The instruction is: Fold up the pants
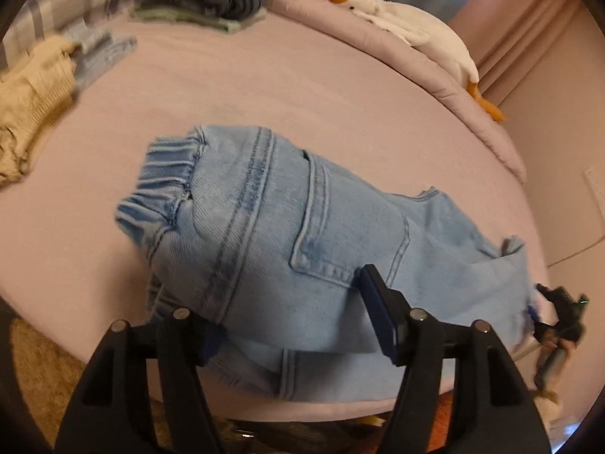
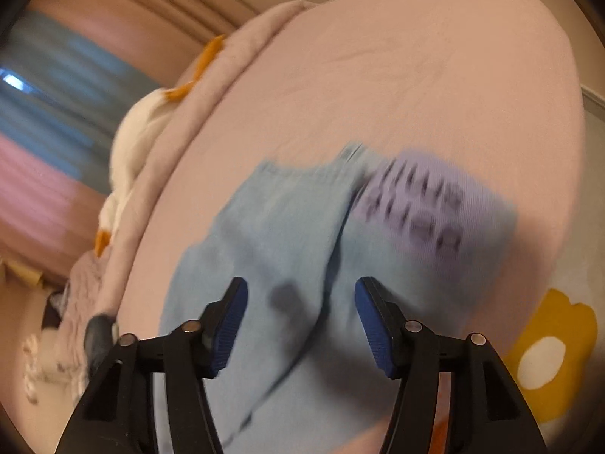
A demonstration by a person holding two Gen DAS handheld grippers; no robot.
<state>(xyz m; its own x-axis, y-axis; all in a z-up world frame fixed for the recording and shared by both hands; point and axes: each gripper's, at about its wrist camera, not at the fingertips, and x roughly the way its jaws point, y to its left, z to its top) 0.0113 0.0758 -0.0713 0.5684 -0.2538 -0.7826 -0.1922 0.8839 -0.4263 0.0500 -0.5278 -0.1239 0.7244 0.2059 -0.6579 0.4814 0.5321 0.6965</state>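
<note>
Light blue denim pants (image 1: 287, 249) lie folded on the pink bed (image 1: 302, 106), elastic waistband at the upper left, back pocket up. My left gripper (image 1: 291, 317) is open; the pants' near edge drapes between its fingers, hiding the left fingertip. In the right wrist view the pants (image 2: 295, 249) are blurred, with a purple printed patch (image 2: 423, 208) on them. My right gripper (image 2: 302, 321) is open just above the denim, holding nothing. The right gripper also shows in the left wrist view (image 1: 559, 317) at the pants' right end.
A white goose plush (image 1: 408, 22) lies along the bed's far edge. Folded dark and green clothes (image 1: 211, 0), a plaid cloth (image 1: 75, 3), beige pants (image 1: 30, 109) and a small blue garment (image 1: 102, 53) sit at the far left. A yellow flower rug (image 2: 548, 352) lies on the floor.
</note>
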